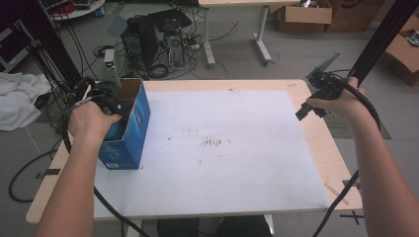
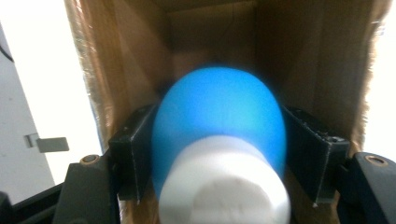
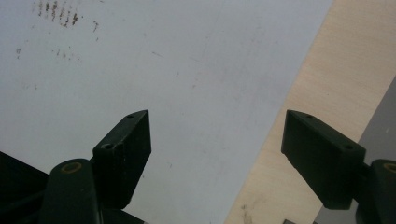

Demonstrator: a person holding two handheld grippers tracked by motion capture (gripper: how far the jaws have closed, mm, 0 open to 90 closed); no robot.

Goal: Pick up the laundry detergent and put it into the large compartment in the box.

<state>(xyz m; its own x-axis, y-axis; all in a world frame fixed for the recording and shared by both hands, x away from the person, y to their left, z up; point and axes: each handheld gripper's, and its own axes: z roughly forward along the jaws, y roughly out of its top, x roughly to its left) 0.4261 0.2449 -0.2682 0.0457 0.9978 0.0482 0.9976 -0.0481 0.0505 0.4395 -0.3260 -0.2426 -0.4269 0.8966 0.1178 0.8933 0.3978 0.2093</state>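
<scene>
A person's left hand [image 1: 89,121] holds the left gripper [image 1: 111,104] tipped into the open top of a blue cardboard box [image 1: 132,129] standing at the left edge of a white table mat [image 1: 222,148]. The right gripper [image 1: 316,94] hovers over the table's far right corner.

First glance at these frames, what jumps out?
The blue box standing open-topped at the table's left edge, with the left gripper reaching down into it. In the left gripper view, a blue-and-white rounded object sits between the jaws inside the brown cardboard interior; whether the pads press on it cannot be told. The right gripper hovers open over the white mat near the table's right edge.
</scene>
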